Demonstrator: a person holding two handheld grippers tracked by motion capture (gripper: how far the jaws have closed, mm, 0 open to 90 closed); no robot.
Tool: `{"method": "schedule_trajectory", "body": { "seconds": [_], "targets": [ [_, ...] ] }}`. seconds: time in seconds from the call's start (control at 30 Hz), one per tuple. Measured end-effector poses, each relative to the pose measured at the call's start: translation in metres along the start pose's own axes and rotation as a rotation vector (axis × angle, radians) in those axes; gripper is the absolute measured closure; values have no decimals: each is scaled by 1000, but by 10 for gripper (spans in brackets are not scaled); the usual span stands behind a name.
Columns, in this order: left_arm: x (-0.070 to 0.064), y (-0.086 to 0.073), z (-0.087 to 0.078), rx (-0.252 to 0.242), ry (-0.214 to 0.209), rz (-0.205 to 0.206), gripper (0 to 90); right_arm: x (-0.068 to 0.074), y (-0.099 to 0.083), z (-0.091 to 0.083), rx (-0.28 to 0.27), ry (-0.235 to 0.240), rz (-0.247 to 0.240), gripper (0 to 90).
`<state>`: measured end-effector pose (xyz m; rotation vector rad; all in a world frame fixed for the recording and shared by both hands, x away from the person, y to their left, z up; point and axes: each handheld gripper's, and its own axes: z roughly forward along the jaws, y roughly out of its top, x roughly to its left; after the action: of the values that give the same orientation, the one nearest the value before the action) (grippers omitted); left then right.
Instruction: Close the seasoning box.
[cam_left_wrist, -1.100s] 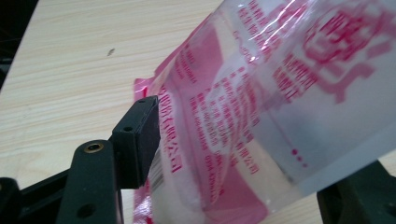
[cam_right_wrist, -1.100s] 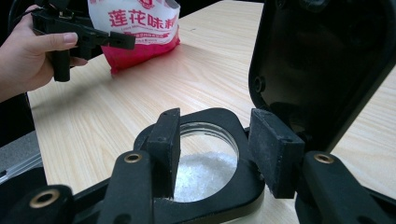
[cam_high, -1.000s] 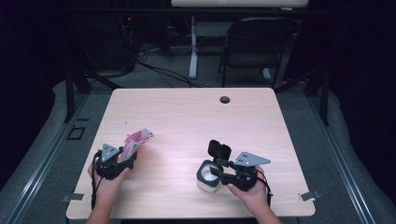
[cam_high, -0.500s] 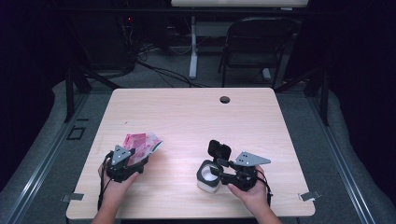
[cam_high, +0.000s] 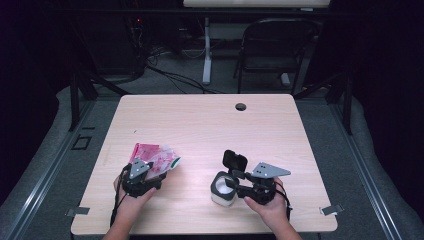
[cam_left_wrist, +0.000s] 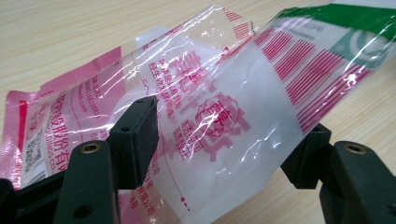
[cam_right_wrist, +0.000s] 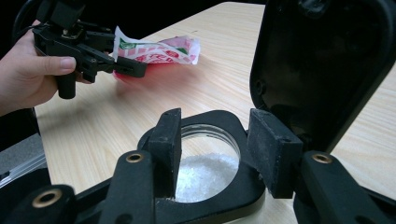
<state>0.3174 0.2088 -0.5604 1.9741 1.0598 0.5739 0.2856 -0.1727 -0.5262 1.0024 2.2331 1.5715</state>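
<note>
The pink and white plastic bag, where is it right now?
In the high view, the pink and white plastic bag lies front-left on the wooden table, held by the left gripper.

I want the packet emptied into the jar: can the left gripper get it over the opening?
Probably yes: the left gripper holds the packet, the jar stands lid-open, with bare table between.

Wooden table (cam_high: 200, 125): light finish, rounded corners, a round black cable hole (cam_high: 240, 106) near the far edge. Beyond it stands a dark folding chair (cam_high: 272, 52) beside a white post (cam_high: 206, 50). Black cables (cam_high: 170, 75) trail across the grey floor (cam_high: 320, 115).
</note>
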Motion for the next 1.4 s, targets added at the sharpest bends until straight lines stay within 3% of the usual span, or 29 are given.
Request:
{"method": "schedule_trajectory", "body": {
  "seconds": [0.27, 0.63, 1.03, 1.2, 1.3, 1.4],
  "targets": [
    [-10, 3, 0, 1, -18, 29, 375, 1, 2, -2, -6, 5, 15, 582],
    [-25, 10, -1, -24, -75, 71, 405, -1, 3, -7, 9, 11, 37, 597],
    [-30, 12, 3, -3, -94, 85, 414, -2, 5, -11, 11, -3, 46, 615],
    [-32, 15, 0, -21, -110, 80, 413, -1, 12, -16, 9, -5, 42, 632],
    [-35, 17, -1, -26, -120, 99, 413, -2, 19, -20, -2, 2, 59, 630],
    [-37, 19, -2, -25, -135, 104, 418, -3, 25, -23, 15, -13, 46, 630]
  ]
}}
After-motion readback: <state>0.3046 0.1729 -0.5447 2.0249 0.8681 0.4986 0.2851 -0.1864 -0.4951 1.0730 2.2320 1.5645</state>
